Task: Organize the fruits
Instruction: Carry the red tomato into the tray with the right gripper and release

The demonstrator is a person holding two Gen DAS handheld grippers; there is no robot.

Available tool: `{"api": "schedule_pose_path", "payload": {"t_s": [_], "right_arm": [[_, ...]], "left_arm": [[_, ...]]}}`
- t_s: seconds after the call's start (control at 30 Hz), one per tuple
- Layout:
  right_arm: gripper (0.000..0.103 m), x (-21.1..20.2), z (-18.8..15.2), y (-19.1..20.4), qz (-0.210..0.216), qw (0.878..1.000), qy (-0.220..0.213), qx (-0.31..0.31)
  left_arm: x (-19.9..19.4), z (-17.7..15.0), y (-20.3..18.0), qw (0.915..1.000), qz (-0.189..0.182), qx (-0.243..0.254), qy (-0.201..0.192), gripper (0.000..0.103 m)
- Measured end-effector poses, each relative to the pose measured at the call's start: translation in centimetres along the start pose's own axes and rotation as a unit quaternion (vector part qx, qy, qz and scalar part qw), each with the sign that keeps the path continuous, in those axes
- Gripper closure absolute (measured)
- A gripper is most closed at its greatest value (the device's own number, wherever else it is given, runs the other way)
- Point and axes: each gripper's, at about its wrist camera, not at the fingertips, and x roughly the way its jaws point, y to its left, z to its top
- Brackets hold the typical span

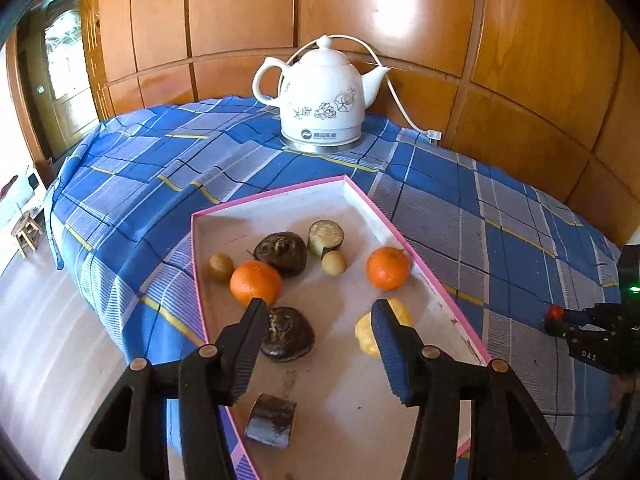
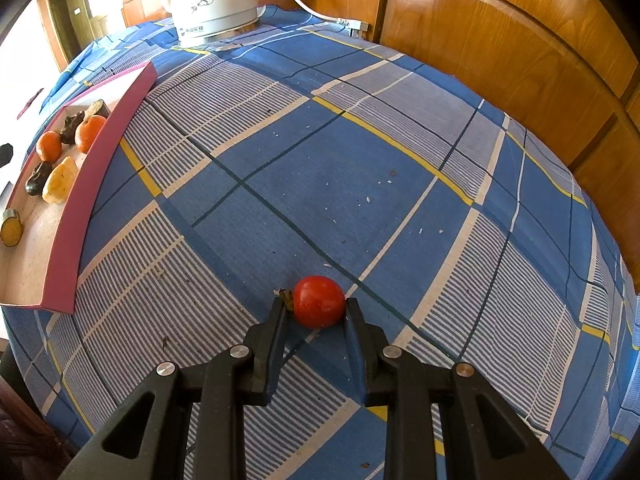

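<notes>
Two orange fruits [image 1: 255, 283] sit in your pink tray [image 1: 432, 276], left fingers [image 1: 256, 312] spread over tray, holding nothing, right fingers [image 2: 276, 312] pinching red tomato [image 2: 319, 301] beside tray.

Woven cotton-like cloth [image 2: 360, 184] in blue check covers the table, matt and finely ribbed under the right claw [image 2: 316, 312], whose black plastic fingers [image 2: 272, 344] look matt beside shiny metal pins. The tomato [image 2: 319, 301] between them is smooth and glossy. Ahead of the left claw [image 1: 320, 308] sit a matt cardboard tray [image 1: 280, 196], a glazed white kettle [image 1: 320, 96] and varnished wood panels [image 1: 240, 4].
</notes>
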Motion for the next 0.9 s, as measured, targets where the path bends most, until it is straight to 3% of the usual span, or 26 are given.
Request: {"api": "schedule_pose_path", "payload": {"t_s": [0.5,0.9], "right_arm": [[0.075,-0.1,-0.1,-0.1,-0.003,1.000,-0.004,0.005],[0.076,0.0,0.1,0.4,-0.025,0.999,0.021,0.009]], "left_arm": [[-0.5,-0.8,1.9,0.9997,0.001,-0.024,0.003,0.046],[-0.8,-1.0,2.9,0.9993,-0.004,-0.037,0.001,0.046]]}}
